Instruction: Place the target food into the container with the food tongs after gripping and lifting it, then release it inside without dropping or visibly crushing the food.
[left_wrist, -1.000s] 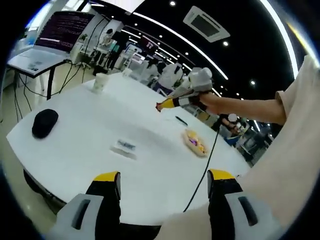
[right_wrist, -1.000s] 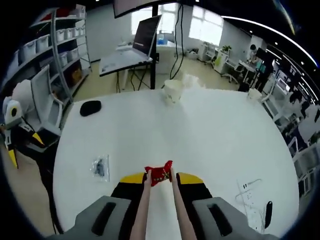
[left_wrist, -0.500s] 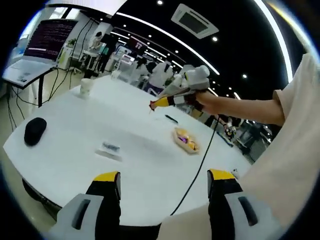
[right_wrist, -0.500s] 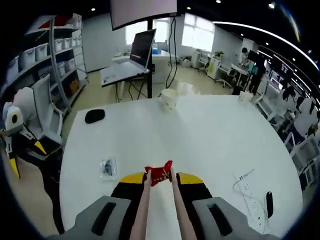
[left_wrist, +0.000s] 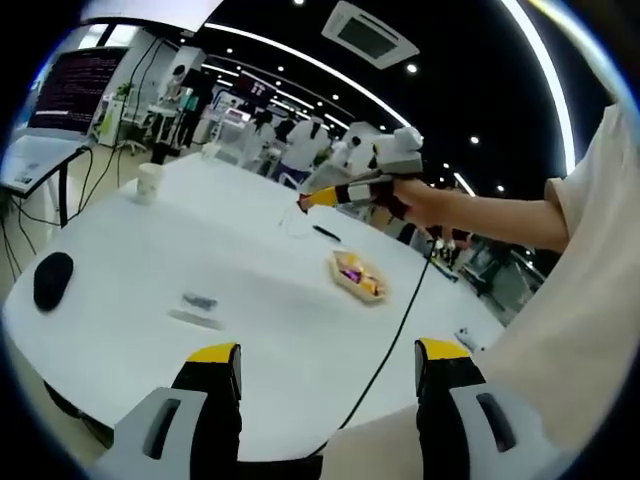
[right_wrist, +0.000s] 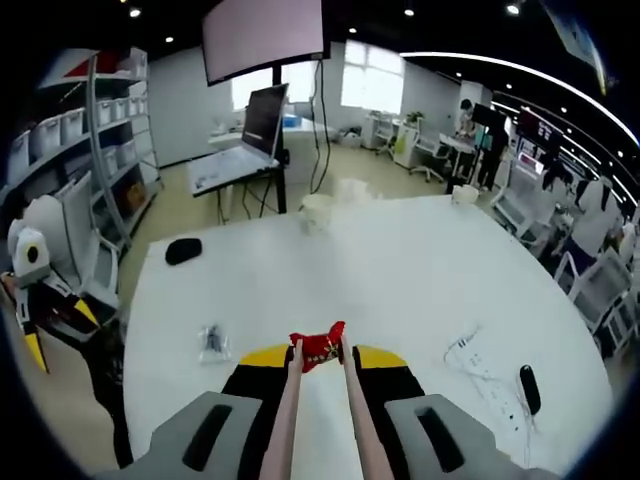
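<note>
Left gripper view first: own left gripper (left_wrist: 327, 375) low over the near edge of the white tabletop (left_wrist: 250, 330), fingers (left_wrist: 214, 372) spread wide, nothing between them. Across the tabletop, right gripper (left_wrist: 312, 199) held up in the air by a hand (left_wrist: 415, 200), bare forearm stretched in level from the right edge, gripper nose aimed left. Too small there to make out what it carries. Below and just right of that nose, a shallow container (left_wrist: 358, 276) on the tabletop with yellow and purple food in it. Also lying around: a black mouse (left_wrist: 52, 278) at the left, a small clear packet (left_wrist: 197, 303) mid-tabletop, a paper cup (left_wrist: 149, 183) at the far side, a black cable (left_wrist: 385, 345) trailing toward the near edge.

Right gripper view next: right gripper (right_wrist: 321, 357) closed down on a pair of food tongs (right_wrist: 318, 420), long axis running straight away from the camera, two pale arms converging toward the tips. Red piece of food (right_wrist: 320, 348) pinched at those tips, lifted clear above the tabletop (right_wrist: 400, 270), pointing toward the far side. Mouse (right_wrist: 183, 250) and packet (right_wrist: 211, 341) off to the left, a white power strip (right_wrist: 470, 351) and a black pen-like thing (right_wrist: 529, 388) to the right. Left gripper (right_wrist: 35, 300) at the far left edge, off the tabletop.
</note>
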